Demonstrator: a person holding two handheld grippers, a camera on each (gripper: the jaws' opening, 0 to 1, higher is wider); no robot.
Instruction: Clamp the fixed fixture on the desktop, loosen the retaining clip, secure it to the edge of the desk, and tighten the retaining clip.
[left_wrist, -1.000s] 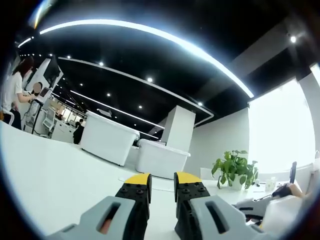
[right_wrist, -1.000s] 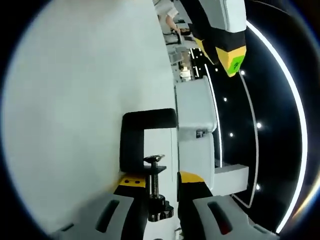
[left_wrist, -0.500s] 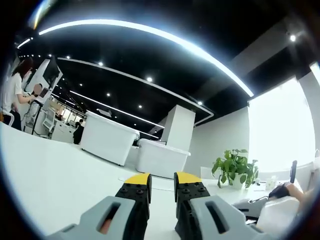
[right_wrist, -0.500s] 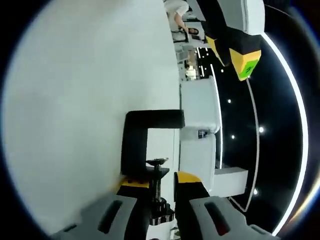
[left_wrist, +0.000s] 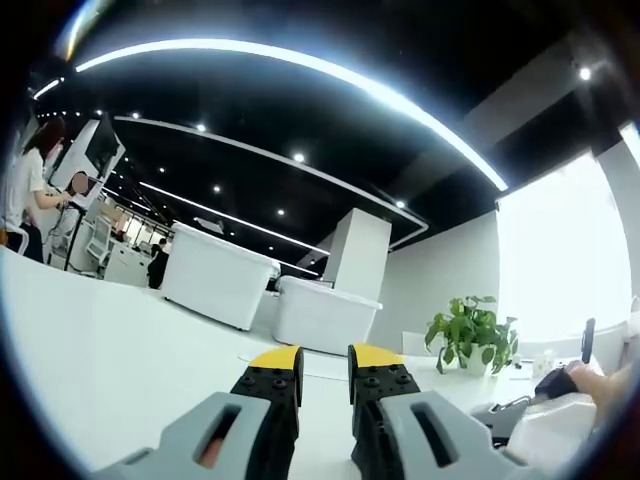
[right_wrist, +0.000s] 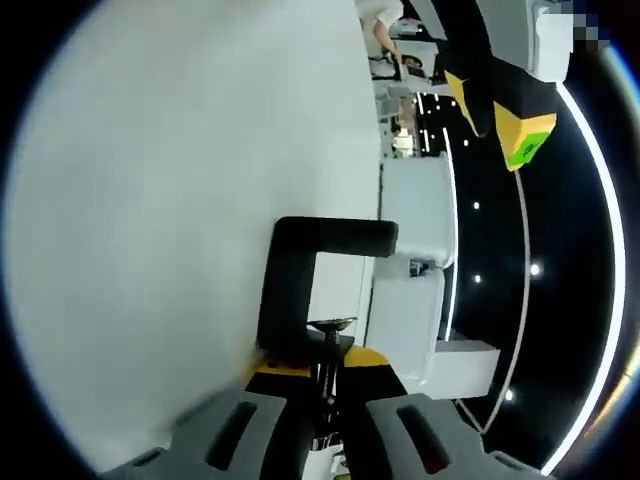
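**Right gripper closes on the clamp's screw over the white desk**

We take the white desk (left_wrist: 110, 350) as our landmark and read from left to right. In the left gripper view, a person (left_wrist: 28, 180) stands at a workstation beyond the desk's far left edge. Next come two white bins (left_wrist: 220, 275), which sit on the desk's far side, ahead of our left gripper (left_wrist: 325, 362). That gripper hovers just above the desk, with its yellow-tipped jaws parted by a narrow gap and nothing between them. Farther right, a potted plant (left_wrist: 470, 335) stands at the desk's far end before a bright window. At the right edge of this view a gloved hand (left_wrist: 570, 380) rests on a grey gripper body just above the desk.

In the right gripper view the picture is rolled, so the desk (right_wrist: 180, 200) appears as a white wall on the left. The black C-shaped fixture (right_wrist: 300, 270) lies against the desk surface. Its threaded screw (right_wrist: 328, 350), the retaining clip, points toward us. Our right gripper (right_wrist: 322, 372) has its jaws drawn close on that screw, with its shaft running down between the yellow tips. The other gripper's green-marked yellow tip (right_wrist: 522, 135) shows at upper right, well away from the desk.
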